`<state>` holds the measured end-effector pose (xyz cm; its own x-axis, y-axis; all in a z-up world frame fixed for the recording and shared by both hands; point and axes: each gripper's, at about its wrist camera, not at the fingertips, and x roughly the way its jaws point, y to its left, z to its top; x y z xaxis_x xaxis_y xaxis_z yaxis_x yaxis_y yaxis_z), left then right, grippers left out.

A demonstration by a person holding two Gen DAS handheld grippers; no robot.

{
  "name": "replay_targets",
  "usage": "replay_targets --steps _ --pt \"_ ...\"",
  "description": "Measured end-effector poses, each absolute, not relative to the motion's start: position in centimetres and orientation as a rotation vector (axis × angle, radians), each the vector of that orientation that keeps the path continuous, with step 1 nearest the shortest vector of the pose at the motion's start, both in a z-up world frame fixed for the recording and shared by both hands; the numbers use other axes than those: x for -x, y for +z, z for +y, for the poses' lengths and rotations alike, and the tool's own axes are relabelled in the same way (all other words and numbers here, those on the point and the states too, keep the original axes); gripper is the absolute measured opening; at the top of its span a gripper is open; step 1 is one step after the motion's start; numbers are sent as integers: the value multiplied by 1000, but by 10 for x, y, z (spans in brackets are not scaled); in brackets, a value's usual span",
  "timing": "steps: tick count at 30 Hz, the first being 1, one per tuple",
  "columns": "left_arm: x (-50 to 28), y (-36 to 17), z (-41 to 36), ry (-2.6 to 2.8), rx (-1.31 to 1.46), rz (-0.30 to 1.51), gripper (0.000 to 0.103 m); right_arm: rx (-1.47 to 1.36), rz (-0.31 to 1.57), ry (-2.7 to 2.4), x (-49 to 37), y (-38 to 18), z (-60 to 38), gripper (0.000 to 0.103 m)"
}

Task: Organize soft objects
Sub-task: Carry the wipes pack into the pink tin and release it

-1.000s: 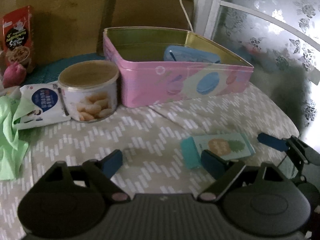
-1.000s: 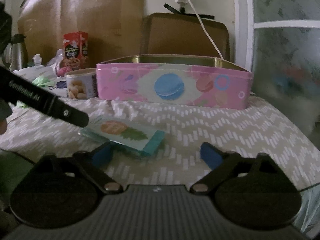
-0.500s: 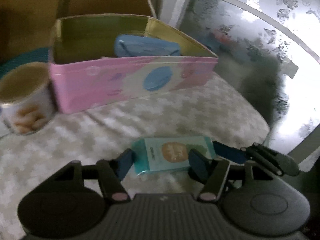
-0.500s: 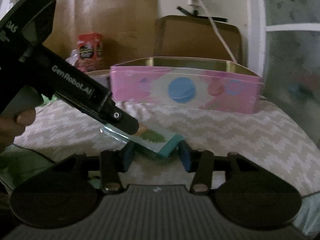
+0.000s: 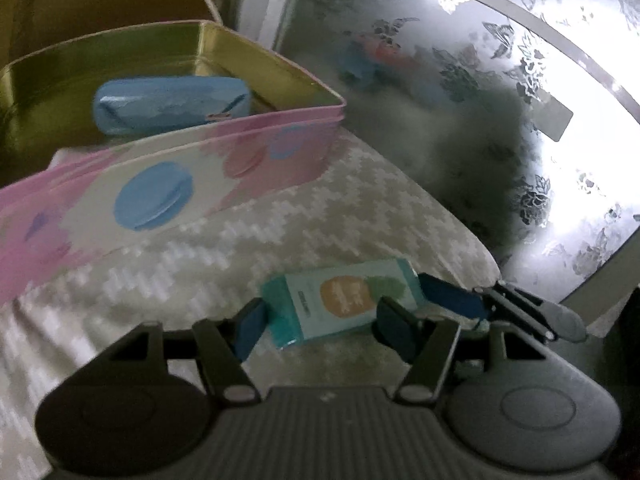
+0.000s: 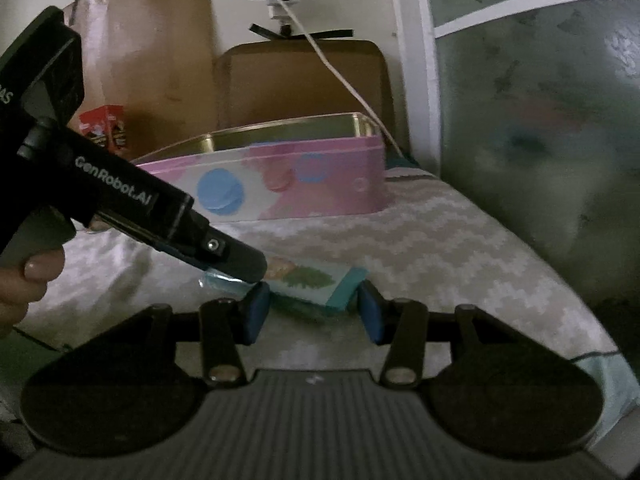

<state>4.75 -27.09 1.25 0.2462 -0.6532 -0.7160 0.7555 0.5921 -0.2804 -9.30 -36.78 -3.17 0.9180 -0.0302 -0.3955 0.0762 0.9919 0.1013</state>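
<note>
Tissue pack (image 6: 316, 282), left end behind left gripper (image 6: 240, 260)

"GenRobot.AI" can be read in white along the black body of the left gripper (image 6: 248, 264), seen up left of the right tongs. Print on the teal packet (image 5: 344, 296) and red box (image 6: 106, 128) is too blurred.

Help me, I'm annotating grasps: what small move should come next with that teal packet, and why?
Probably close both sets of fingers. The left gripper and right gripper each straddle the packet, fingers open with gaps showing, and it lies on the cloth short of the tin.
</note>
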Motion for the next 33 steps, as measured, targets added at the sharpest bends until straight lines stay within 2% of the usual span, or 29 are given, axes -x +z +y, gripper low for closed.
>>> replay_targets --steps 1,2,6,9,17,21,26,29,33 --pt "-47 12 -274 -962 -138 902 81 -114 404 -57 92 -32 -371 53" --pt "-47 12 -275 -962 -144 896 82 -109 402 -57 91 -33 -374 53" --pt "-40 9 -284 -956 -201 851 79 -86 402 -27 89 -40 -375 54" --pt "-36 16 -283 -912 -226 809 77 -37 387 -35 91 -38 -368 49" --pt "-56 84 -262 -867 -185 566 77 -14 211 5 70 17 -365 47" --pt "-124 93 -258 -754 -87 638 77 39 233 64 4 45 -365 47" --pt "-190 74 -254 -612 -7 744 74 28 411 155 -90 50 -362 47" --pt "-207 68 -254 -594 21 772 74 34 493 133 -127 47 -357 47" --pt "-202 68 -258 -590 -16 732 74 26 470 123 -131 47 -350 47"
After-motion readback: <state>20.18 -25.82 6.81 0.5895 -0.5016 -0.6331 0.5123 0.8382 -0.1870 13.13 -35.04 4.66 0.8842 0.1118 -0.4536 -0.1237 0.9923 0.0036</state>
